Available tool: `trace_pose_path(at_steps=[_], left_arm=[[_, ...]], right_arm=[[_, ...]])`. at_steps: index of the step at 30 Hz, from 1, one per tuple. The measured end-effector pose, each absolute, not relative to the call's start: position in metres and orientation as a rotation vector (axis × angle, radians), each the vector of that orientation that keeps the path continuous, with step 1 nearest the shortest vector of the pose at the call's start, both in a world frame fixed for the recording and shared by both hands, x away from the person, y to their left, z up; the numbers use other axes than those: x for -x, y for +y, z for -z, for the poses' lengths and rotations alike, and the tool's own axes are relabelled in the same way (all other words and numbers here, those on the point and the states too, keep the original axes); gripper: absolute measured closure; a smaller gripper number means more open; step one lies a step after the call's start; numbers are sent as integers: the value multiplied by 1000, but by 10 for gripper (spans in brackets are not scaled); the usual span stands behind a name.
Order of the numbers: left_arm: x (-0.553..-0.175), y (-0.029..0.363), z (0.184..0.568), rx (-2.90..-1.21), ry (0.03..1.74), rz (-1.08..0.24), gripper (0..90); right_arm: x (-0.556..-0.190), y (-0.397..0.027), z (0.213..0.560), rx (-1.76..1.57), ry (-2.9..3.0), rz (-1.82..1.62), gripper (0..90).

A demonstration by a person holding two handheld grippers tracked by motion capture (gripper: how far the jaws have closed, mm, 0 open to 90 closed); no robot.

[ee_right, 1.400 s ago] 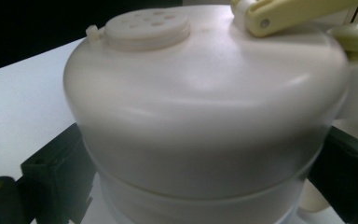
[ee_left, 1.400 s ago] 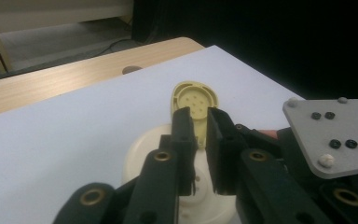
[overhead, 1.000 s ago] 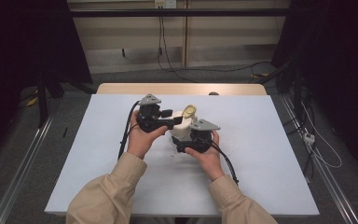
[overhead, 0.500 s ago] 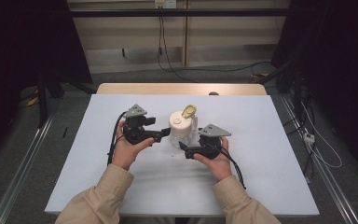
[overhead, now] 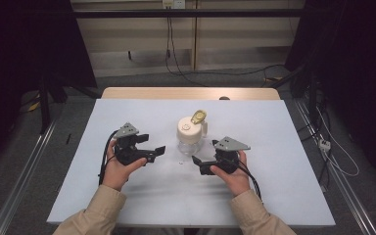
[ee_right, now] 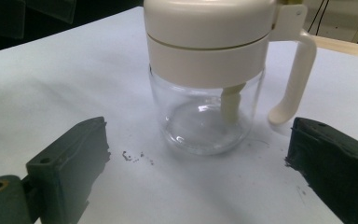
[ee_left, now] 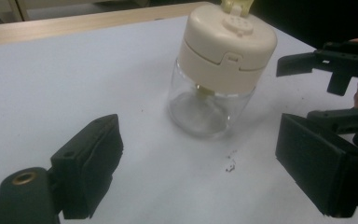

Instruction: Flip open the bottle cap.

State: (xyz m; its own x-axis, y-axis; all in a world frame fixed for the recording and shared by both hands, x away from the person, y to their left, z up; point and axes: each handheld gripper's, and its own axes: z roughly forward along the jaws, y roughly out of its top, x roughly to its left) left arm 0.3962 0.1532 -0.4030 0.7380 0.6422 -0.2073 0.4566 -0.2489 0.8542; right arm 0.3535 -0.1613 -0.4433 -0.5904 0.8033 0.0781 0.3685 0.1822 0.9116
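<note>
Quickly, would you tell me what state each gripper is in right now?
Left gripper: open, holds nothing, jaws just opened.
Right gripper: open, holds nothing.

No text, label, brand, number or sign can be read anywhere — none is found on the cream lid [ee_left: 227,44] of the glass jar [ee_right: 205,119], whose top bears only a small raised patch of dots, and none on its clear wall or handle. Nothing is printed on the white table [overhead: 274,127] or on the black pads of the grippers. On the wall at the far side, a pale socket plate [overhead: 172,4] is seen — too small for any marking to be made out
</note>
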Motion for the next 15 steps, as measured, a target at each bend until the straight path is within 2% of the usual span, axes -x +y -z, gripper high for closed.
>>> trace_pose_path(at_steps=[15], left_arm=[[-383, 173, 417, -1888, 861, -225, 117]], right_arm=[[-331, -195, 443, -1106, 2027, -1398, 43]])
